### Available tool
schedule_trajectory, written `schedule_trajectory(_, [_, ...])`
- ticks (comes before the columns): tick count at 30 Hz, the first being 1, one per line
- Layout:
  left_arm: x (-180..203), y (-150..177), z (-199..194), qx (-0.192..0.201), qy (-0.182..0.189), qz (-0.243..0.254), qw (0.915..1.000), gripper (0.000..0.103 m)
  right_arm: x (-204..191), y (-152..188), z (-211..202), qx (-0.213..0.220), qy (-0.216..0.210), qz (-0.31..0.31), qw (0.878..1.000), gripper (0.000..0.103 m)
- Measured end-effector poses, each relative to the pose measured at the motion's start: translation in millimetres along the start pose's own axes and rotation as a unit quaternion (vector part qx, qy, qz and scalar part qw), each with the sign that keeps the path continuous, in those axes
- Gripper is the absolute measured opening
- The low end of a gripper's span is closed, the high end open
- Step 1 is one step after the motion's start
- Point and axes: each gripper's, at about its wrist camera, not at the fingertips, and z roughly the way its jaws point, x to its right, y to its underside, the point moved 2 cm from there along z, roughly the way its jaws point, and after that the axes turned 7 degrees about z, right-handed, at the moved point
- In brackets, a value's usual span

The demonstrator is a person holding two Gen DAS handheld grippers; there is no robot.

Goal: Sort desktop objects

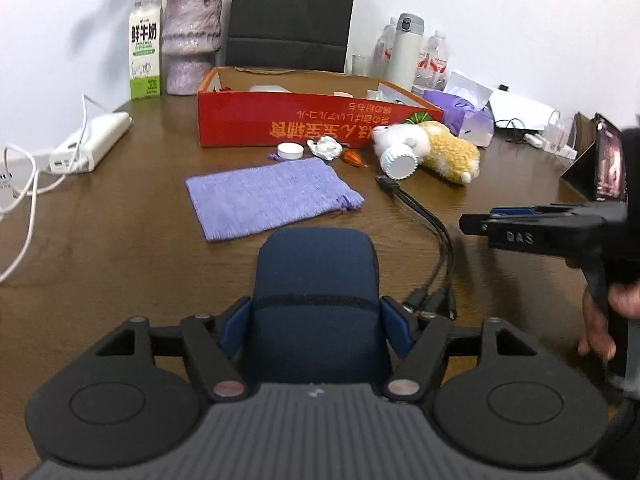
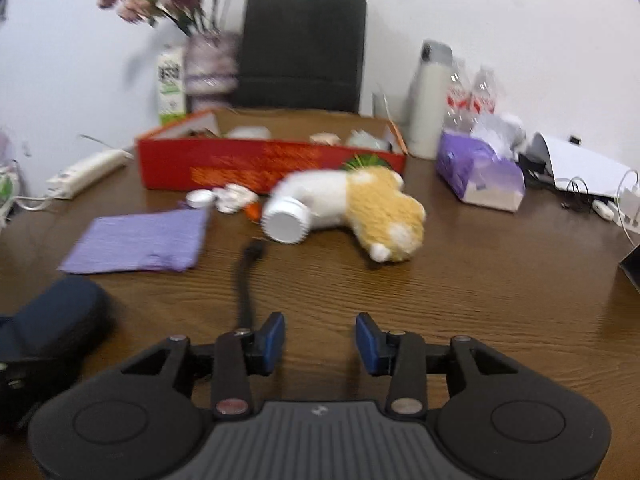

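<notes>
A dark blue case (image 1: 316, 300) is clamped between the blue pads of the left gripper (image 1: 316, 322), its rounded end projecting forward past the fingertips. It is judged to be mid-carry toward the red box (image 1: 316, 126), which stands well ahead of the fingers, beyond the purple cloth (image 1: 268, 200). The right gripper (image 2: 320, 344) is held with its fingers wide apart and nothing between them; a black cable (image 2: 246, 284) lies just ahead of its left finger, and a plush toy (image 2: 360, 204) is seen further ahead, beside the box. The next move seemingly calls for the case to be lifted over the cloth and released inside the box.
</notes>
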Motion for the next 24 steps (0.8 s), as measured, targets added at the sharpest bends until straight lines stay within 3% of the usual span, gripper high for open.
schedule_trajectory(5, [4,-10,19,-0.006,-0.006,0.014,0.9999,0.079,-4,-32,32,-0.011,-0.054,0.030,0.998,0.043])
schedule_trajectory(7, [2,-15,22,-0.006,-0.001,0.008,0.9999,0.074,-9,-53,48,-0.003,-0.078,0.048,0.996,0.046])
schedule_trajectory(12, [-10,-16,19,0.001,0.009,-0.031,0.9995,0.070,-20,-68,91,-0.021,-0.040,0.058,0.997,0.038])
schedule_trajectory(19, [-19,-15,15,0.010,-0.017,-0.062,0.9979,0.068,-7,-32,29,0.028,-0.035,0.076,0.996,0.038])
schedule_trajectory(24, [-8,-9,10,0.010,-0.028,-0.045,0.9985,0.070,9,9,-13,0.013,-0.020,0.081,0.996,0.040])
